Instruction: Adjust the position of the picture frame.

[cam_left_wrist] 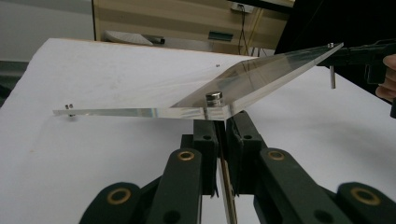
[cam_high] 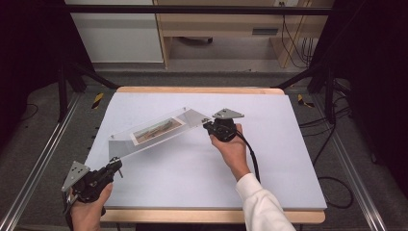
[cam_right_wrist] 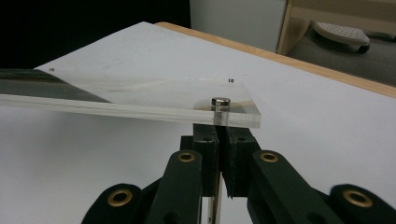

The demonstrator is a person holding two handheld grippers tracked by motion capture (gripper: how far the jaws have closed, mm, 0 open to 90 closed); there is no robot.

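A clear acrylic photo frame with a landscape picture inside hangs tilted above the pale mat, held by two opposite corners. My left gripper is shut on its near left corner, under a metal stud; the jaws stand together just below the plate. My right gripper is shut on the far right corner, jaws closed beneath another stud of the plate. It also appears far off in the left gripper view, beside a hanging pin.
The mat lies on a wooden table whose rim shows at front and back. Black stand legs and metal rails flank it. Cables lie on the floor at right. A wooden cabinet stands behind.
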